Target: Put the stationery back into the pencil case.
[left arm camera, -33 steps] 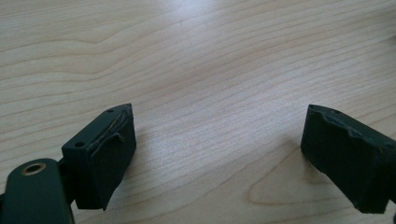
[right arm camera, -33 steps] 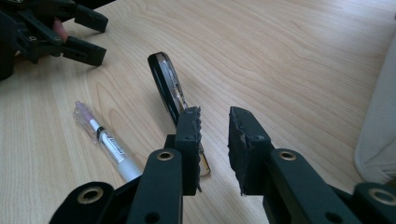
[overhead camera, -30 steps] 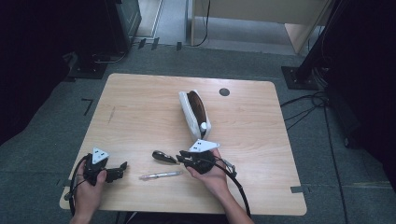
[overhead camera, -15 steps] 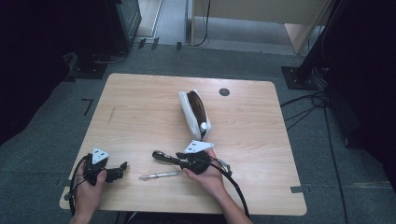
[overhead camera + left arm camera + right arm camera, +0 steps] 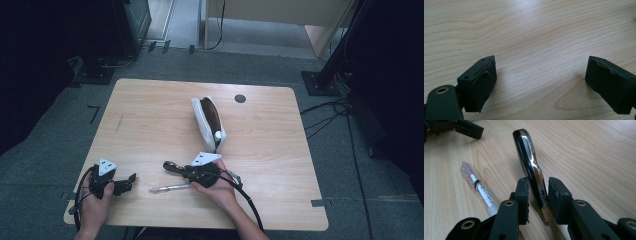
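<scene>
R tongs (image 5: pixel 537 200) clamped on black tool (image 5: pixel 530 167) near its end, L tongs (image 5: pixel 541 82) apart, idle; pen (image 5: pixel 477 187) beside—lift straight, grip firm so tool doesn't pivot.

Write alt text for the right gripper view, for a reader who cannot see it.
The right gripper has its two black fingers closed around the end of a glossy black tool that lies on a wooden table. A clear pen lies beside it on the table.
</scene>
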{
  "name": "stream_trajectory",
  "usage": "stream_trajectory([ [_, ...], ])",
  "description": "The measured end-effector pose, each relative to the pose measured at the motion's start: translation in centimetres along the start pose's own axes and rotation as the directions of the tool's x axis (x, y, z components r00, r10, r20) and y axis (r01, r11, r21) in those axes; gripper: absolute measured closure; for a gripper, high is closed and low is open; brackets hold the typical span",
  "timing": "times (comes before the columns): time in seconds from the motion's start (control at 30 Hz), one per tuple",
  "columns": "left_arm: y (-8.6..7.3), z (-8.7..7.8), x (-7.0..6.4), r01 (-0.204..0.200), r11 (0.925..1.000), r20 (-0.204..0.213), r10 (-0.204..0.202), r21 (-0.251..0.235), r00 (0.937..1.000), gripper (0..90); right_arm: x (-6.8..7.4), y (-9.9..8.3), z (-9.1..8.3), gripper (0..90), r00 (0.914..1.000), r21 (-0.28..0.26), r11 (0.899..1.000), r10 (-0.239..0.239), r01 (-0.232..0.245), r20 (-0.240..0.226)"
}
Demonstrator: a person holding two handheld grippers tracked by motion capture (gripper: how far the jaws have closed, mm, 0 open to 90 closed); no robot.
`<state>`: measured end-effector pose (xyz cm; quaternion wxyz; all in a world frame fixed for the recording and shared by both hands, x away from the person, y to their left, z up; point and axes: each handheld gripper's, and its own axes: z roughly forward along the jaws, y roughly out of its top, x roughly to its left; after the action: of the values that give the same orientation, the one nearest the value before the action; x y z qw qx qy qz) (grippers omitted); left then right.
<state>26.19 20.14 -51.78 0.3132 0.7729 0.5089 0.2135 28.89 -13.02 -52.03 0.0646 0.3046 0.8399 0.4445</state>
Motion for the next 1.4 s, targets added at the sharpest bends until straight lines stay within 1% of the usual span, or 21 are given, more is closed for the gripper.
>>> stream_trajectory([
  [0.1, 0.0, 0.0, 0.0, 0.0, 1.0, 0.0, 0.0, 0.0, 1.0, 10.6, 0.1, 0.1, 0.1, 73.3, 0.9999, 0.003, 1.0, -0.013, 0.013, 0.001],
  [0.17, 0.0, 0.0, 0.0, 0.0, 1.0, 0.0, 0.0, 0.0, 1.0, 10.6, 0.2, 0.1, 0.2, 78.0, 0.9997, 0.006, 1.0, -0.025, 0.025, 0.004],
  [0.3, 0.0, 0.0, 0.0, 0.0, 1.0, 0.0, 0.0, 0.0, 1.0, 10.6, 0.3, 0.1, 0.1, 79.0, 0.9992, 0.009, 0.999, -0.037, 0.037, 0.014],
  [0.4, 0.0, 0.0, 0.0, 0.0, 1.0, 0.0, 0.0, 0.0, 1.0, 10.6, 0.4, 0.1, 0.0, 79.1, 0.9986, -0.001, 0.999, -0.047, 0.047, 0.023],
  [0.53, 0.0, 0.0, 0.0, 0.0, 1.0, 0.0, 0.0, 0.0, 1.0, 10.6, 0.3, 0.4, -0.7, 79.1, 0.9985, -0.037, 0.999, -0.035, 0.036, 0.043],
  [0.67, 0.0, 0.0, 0.0, 0.0, 1.0, 0.0, 0.0, 0.0, 1.0, 10.6, 0.1, 0.9, -1.8, 79.2, 0.9974, -0.071, 0.997, -0.029, 0.033, 0.065],
  [0.97, 0.0, 0.0, 0.0, 0.0, 1.0, 0.0, 0.0, 0.0, 1.0, 10.6, -0.5, 1.9, -4.9, 79.2, 0.9942, -0.121, 0.993, -0.007, 0.02, 0.108],
  [1.07, 0.0, 0.0, 0.0, -0.001, 1.0, 0.0, 0.001, 0.0, 1.0, 10.6, -0.8, 2.4, -6.1, 79.2, 0.9924, -0.148, 0.989, -0.006, 0.024, 0.123],
  [1.13, 0.0, 0.0, 0.0, 0.0, 1.0, 0.0, 0.0, 0.0, 1.0, 10.6, -1.0, 2.7, -7.0, 79.2, 0.9912, -0.162, 0.987, 0.004, 0.018, 0.133],
  [1.17, 0.0, 0.0, 0.0, 0.0, 1.0, 0.0, 0.0, 0.0, 1.0, 10.6, -1.3, 3.1, -7.8, 79.2, 0.9889, -0.175, 0.984, 0.01, 0.016, 0.148],
  [1.2, 0.0, 0.0, 0.0, -0.001, 1.0, 0.0, 0.001, 0.0, 1.0, 10.6, -1.3, 3.1, -7.8, 79.2, 0.9889, -0.175, 0.984, 0.01, 0.016, 0.148],
  [1.33, 0.0, 0.0, 0.0, 0.002, 1.0, 0.0, -0.002, -0.002, 1.0, 10.6, -1.9, 3.8, -9.3, 79.2, 0.9845, -0.202, 0.979, 0.032, 0.003, 0.173],
  [1.37, 0.0, 0.0, 0.0, 0.0, 1.0, 0.0, 0.0, 0.0, 1.0, 10.6, -2.1, 4.0, -9.7, 79.2, 0.9831, -0.21, 0.978, 0.045, -0.007, 0.177],
  [1.4, 0.0, 0.0, 0.0, 0.0, 1.0, 0.0, 0.0, 0.0, 1.0, 10.6, -2.4, 4.2, -10.0, 79.1, 0.9822, -0.221, 0.975, 0.048, -0.007, 0.182],
])
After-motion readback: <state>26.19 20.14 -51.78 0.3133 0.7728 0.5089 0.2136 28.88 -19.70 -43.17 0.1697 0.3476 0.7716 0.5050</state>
